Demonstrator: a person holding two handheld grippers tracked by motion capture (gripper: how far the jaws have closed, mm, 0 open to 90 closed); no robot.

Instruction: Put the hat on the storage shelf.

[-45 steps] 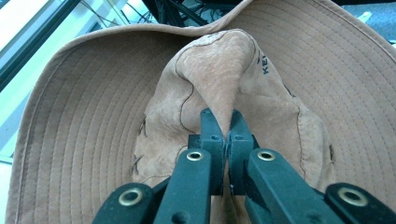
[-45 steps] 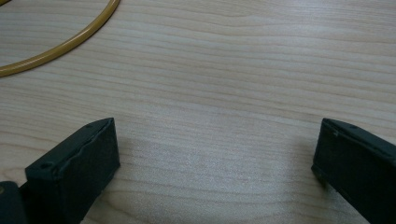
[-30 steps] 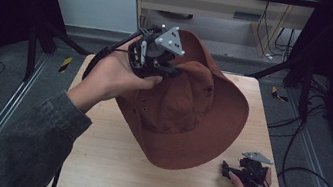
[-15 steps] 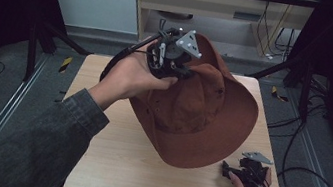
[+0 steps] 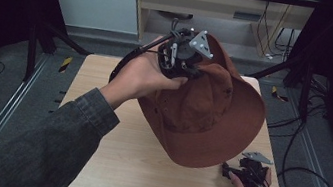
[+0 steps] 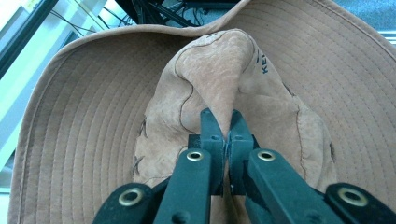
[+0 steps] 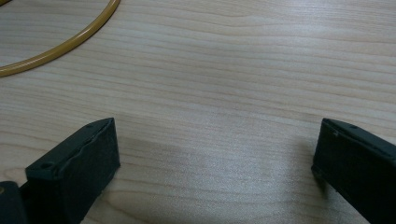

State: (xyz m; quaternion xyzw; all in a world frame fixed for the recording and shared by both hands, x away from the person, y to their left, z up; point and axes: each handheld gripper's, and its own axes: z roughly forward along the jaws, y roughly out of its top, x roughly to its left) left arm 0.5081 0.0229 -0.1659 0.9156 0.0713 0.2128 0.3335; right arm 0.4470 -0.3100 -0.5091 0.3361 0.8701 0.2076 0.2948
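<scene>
I am working with one brown, wide-brimmed suede hat, one thin yellow-brown ring lying on the wood, and one pale wooden table carrying them both. My left gripper is pinching a fold of the hat's crown: in the left gripper view the fingers are pressing together with only the soft leather ridge squeezed between them. The hat is hanging tipped from that pinch, over the far half of the table towards its right edge, with the crown top at the far edge and the brim slanting down towards the near right corner. Its long axis is running from the far edge, at my left gripper, down to the near right corner, and the crown's outer side is facing me. The lowest part of the brim is sitting just beside my right gripper, whether touching the wood I cannot tell. My right gripper is resting at the near right corner with its fingers standing wide apart over bare wood, nothing between them.
</scene>
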